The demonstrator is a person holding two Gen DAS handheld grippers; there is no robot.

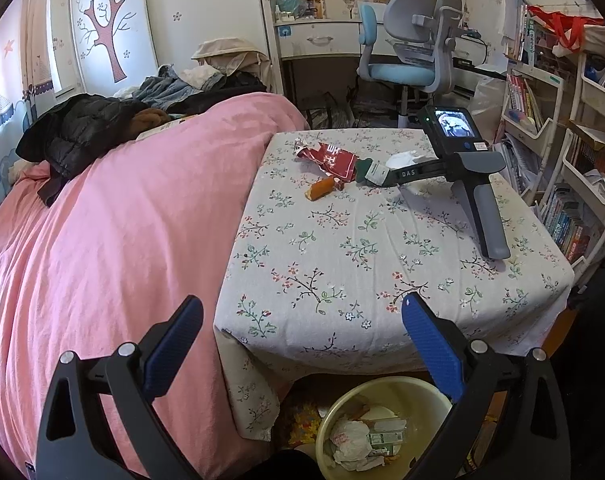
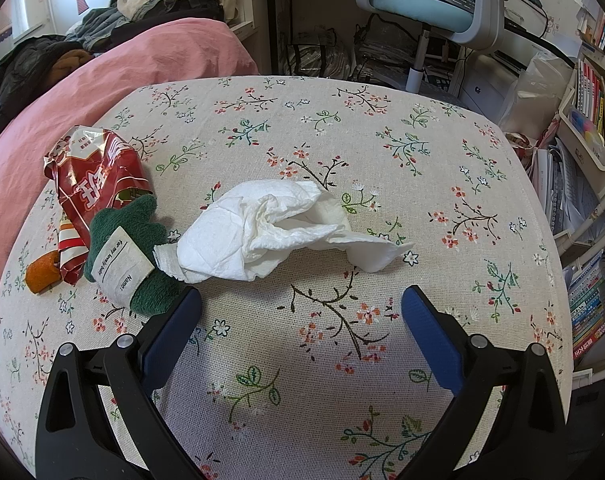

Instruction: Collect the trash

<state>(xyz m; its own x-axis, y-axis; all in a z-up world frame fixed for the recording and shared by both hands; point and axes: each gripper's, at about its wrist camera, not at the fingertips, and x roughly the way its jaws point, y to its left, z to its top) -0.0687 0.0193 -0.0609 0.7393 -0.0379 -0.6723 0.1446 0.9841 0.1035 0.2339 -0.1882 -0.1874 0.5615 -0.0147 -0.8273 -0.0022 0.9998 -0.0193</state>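
Note:
A crumpled white tissue (image 2: 274, 232) lies on the floral table (image 2: 342, 340), just beyond my open right gripper (image 2: 302, 304). Left of it lie a green plush toy with a white label (image 2: 130, 256), a torn red snack wrapper (image 2: 94, 176) and an orange piece (image 2: 42, 272). In the left wrist view the right gripper (image 1: 382, 176) rests on the table by the tissue (image 1: 406, 158), wrapper (image 1: 330, 158) and orange piece (image 1: 322, 189). My left gripper (image 1: 302, 312) is open and empty at the table's near edge, above a yellow trash bin (image 1: 386, 388) holding waste.
A bed with a pink cover (image 1: 114, 240) and piled clothes (image 1: 86, 128) adjoins the table on the left. A blue desk chair (image 1: 406, 52) and desk stand behind. Bookshelves (image 1: 574, 168) line the right side.

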